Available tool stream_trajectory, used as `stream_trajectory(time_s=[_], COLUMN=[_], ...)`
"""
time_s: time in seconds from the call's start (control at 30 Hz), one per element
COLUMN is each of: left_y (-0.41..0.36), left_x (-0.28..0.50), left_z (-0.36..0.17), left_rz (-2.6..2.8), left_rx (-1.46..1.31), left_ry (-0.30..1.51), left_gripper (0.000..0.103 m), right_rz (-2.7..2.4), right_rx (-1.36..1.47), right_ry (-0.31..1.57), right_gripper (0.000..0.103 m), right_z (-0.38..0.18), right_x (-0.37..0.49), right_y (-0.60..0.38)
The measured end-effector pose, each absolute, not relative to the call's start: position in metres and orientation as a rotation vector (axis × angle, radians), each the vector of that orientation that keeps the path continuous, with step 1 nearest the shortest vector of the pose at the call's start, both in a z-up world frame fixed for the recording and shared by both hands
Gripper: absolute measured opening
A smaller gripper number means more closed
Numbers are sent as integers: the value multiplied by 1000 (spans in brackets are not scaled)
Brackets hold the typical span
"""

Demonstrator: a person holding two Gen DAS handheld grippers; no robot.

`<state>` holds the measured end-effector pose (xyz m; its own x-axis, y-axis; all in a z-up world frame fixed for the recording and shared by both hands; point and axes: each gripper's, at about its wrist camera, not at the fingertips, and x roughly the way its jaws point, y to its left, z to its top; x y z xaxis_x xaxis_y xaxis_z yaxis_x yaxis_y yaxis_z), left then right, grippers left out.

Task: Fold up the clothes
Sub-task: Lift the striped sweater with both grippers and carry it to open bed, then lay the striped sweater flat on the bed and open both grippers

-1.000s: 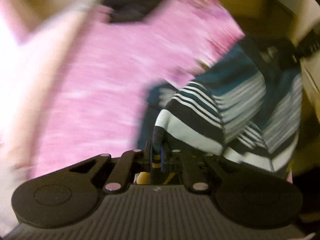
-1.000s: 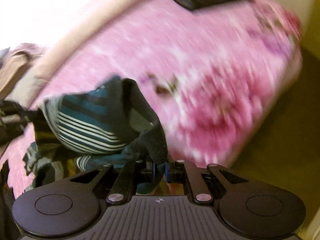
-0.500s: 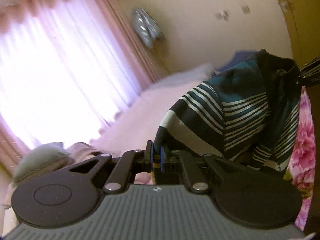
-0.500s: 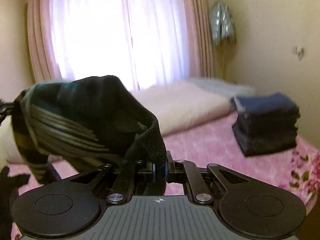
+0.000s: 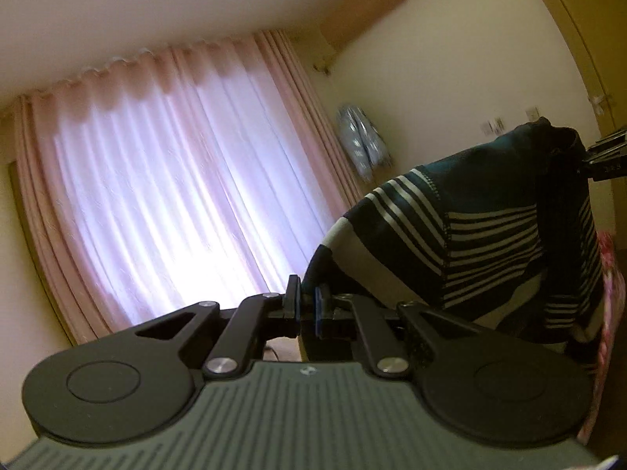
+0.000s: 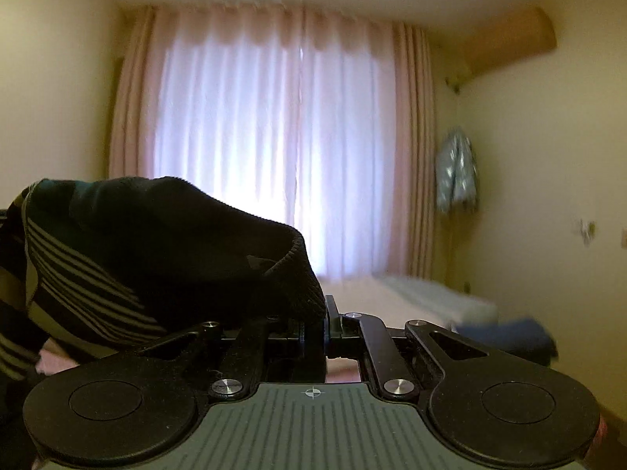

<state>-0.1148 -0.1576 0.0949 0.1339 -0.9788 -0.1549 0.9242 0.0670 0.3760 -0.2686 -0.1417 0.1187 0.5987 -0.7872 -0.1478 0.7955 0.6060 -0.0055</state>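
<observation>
A dark teal sweater with white stripes [image 5: 482, 235] hangs in the air between my two grippers. My left gripper [image 5: 307, 305] is shut on one edge of the sweater. My right gripper [image 6: 315, 327] is shut on its dark ribbed edge [image 6: 298, 282], and the rest of the sweater [image 6: 98, 258] drapes off to the left. In the left wrist view the right gripper's tip [image 5: 607, 156] shows at the far right, holding the other end. Both grippers are raised high and point toward the window.
Pink curtains [image 6: 282, 149] cover a bright window ahead. A bed with a pink cover [image 6: 376, 290] lies below, with a folded dark blue pile [image 6: 509, 335] on it at the right. A light garment hangs on the wall [image 6: 456, 174]. The floral bedspread [image 5: 609, 293] shows at the right edge.
Both grippers have swung up from over the pink bed, lifting the striped sweater high. The views now face the window and ceiling. Both stay shut on the sweater.
</observation>
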Motion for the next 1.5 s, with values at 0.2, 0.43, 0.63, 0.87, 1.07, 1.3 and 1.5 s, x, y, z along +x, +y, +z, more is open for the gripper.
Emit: stream_trajectory(time_s=[0.2,0.43,0.63,0.87,1.07,1.3,1.5], left_y=[-191,-366,-409,-374,-365,-364,-368], left_x=[-103,-42,-32,-73,-94,-114,-121], left_z=[123,6,-115,-224,-278,-303,-298], left_rz=[-1384,-1158,-1063,-1055,-1115,-1279,-1386], left_rx=[398,529,678,841,972,1055,1060], left_ry=[-125,195,557,832,966,915,853], left_gripper=[6,38,34,47,47,48,48], right_rz=[-828,-620,-524,-471,-452,-532,-604], right_rx=[10,50,147,427,607,488,509], right_ry=[151,436,684,930,1106,1166,1158], right_gripper=[7,8,80,80,80,80,15], right_z=[133,19,-121,-237,-310,-351,-340], right_x=[-215,-78,11,-20,-74,-75,-95], right_y=[-236,-448,-569,-558,-504,-444,-455])
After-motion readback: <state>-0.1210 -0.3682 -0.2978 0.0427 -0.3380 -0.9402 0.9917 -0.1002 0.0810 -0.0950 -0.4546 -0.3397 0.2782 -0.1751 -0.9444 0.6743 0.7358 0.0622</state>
